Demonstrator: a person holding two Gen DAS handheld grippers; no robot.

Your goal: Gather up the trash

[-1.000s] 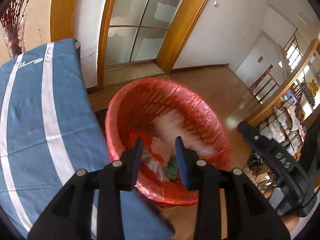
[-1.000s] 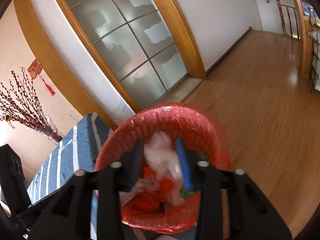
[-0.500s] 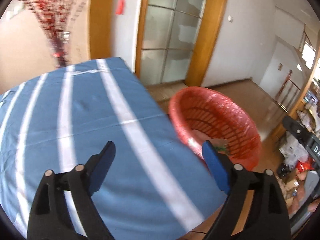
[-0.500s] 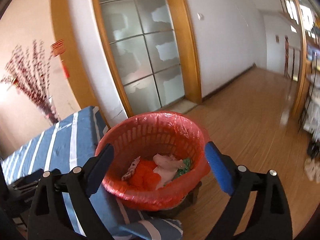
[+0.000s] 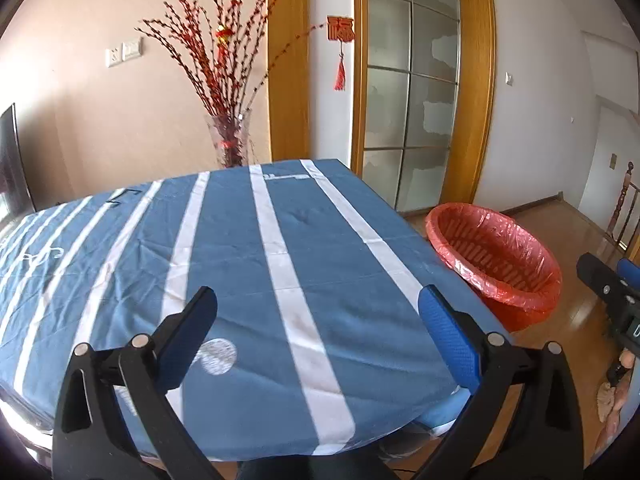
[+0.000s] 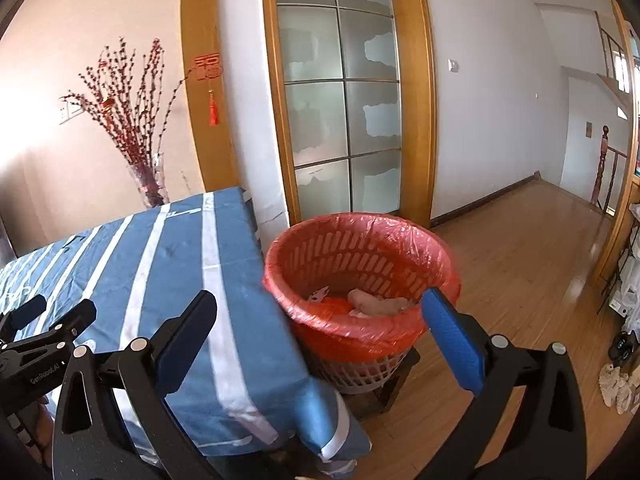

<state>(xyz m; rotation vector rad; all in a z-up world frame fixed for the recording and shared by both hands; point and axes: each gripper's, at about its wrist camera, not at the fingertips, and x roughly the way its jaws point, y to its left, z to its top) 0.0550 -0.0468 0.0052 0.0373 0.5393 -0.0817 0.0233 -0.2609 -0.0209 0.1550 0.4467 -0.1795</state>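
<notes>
A basket lined with a red bag [image 6: 360,226] stands on a low stool off the table's right edge and also shows in the left wrist view [image 5: 496,256]. Crumpled white and orange trash [image 6: 372,302] lies inside it. My left gripper [image 5: 316,292] hovers over the blue striped tablecloth [image 5: 280,240], its jaws opening wide with nothing between them. My right gripper [image 6: 319,295] hangs in front of the basket and the table's corner [image 6: 160,256]. Its jaws are opening too and hold nothing. Each gripper's black frame shows at the edge of the other's view.
A glass vase of red branches [image 5: 228,140] stands behind the table's far edge. A frosted glass door in a wooden frame [image 6: 344,120] is behind the basket. Wooden floor [image 6: 520,264] stretches to the right. A pale round patch [image 5: 218,356] marks the cloth near my left fingers.
Both grippers let go of white trash into the basket, spread their jaws wide and pulled back. The left one swung left over the table, and the basket slid to the right of its view.
</notes>
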